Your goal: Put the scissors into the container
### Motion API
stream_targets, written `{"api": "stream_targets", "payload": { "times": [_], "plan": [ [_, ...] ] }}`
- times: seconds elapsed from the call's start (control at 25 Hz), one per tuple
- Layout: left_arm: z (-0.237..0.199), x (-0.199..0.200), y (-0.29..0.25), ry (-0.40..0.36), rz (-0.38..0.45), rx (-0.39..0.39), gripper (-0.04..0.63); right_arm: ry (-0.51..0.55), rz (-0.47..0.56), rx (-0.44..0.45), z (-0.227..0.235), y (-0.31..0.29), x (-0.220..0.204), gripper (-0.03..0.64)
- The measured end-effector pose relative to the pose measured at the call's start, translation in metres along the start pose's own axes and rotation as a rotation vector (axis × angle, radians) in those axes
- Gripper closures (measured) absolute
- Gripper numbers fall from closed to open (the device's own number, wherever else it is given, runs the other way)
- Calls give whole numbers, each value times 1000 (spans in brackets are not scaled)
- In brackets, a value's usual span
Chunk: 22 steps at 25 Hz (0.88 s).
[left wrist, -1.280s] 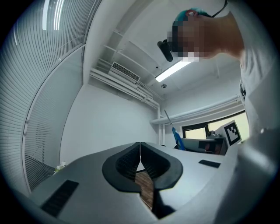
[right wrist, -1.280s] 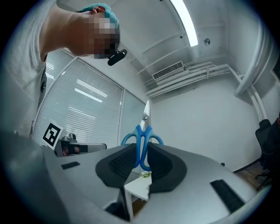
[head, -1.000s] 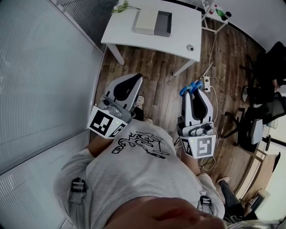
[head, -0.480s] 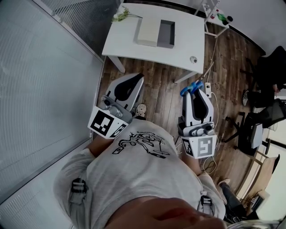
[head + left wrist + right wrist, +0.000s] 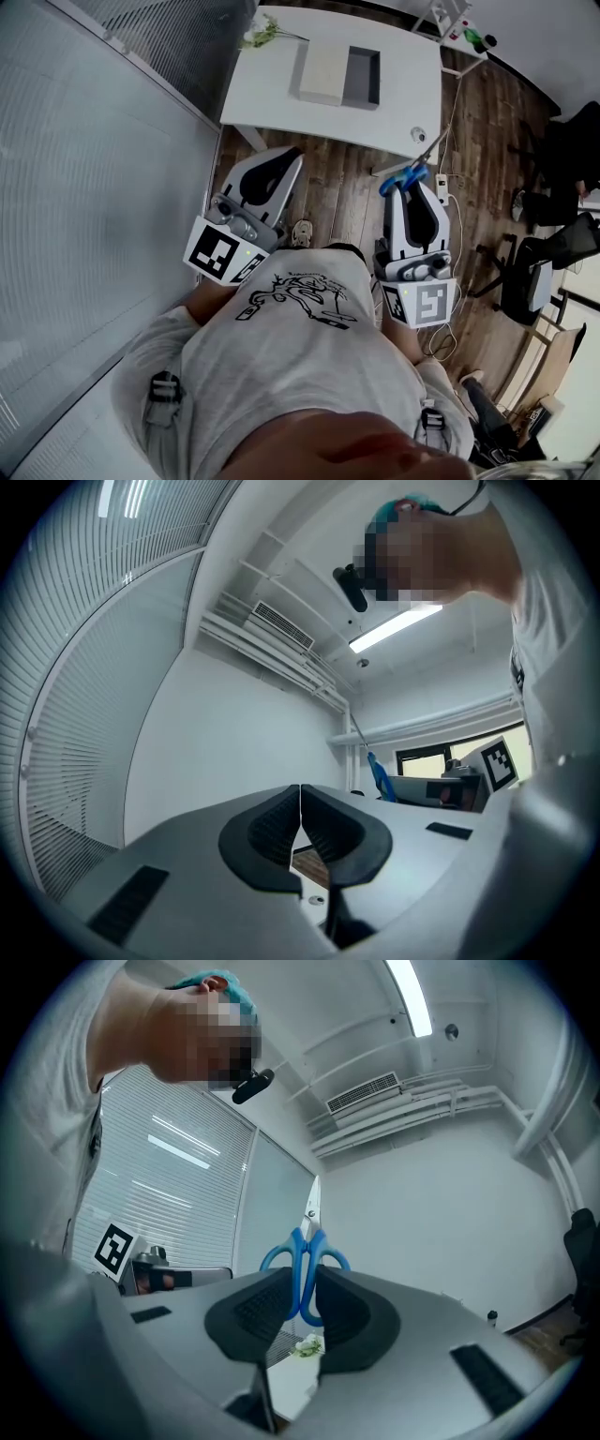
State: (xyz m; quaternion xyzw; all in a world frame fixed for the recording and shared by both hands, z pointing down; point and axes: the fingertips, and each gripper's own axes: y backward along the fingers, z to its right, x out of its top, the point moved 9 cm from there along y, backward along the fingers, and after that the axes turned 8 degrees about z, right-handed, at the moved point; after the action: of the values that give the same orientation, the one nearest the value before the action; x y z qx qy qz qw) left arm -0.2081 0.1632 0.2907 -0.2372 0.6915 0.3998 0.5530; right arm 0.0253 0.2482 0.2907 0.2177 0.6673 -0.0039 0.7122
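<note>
While my right tool clamps the scissors by their handles, blades pointing away, the container sits far ahead, slightly left, on the bench; my left tool is closed, empty.

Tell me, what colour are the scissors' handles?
The scissors' handles are blue; the right gripper view shows them best.

Head view sits high, staring steeply down past the person's chest at left gripper, right gripper and floor | left gripper view hugs its own jaws, tipped up toward wall and ceiling | right gripper view does likewise alongside | all three catch the white table ahead.
</note>
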Motion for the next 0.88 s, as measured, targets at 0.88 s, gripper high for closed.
{"api": "stream_targets", "payload": {
  "times": [0.88],
  "plan": [
    [-53,-25,-46,25,-21,-5,574,-7,-44,-20,35,-54,-34,532]
  ]
}}
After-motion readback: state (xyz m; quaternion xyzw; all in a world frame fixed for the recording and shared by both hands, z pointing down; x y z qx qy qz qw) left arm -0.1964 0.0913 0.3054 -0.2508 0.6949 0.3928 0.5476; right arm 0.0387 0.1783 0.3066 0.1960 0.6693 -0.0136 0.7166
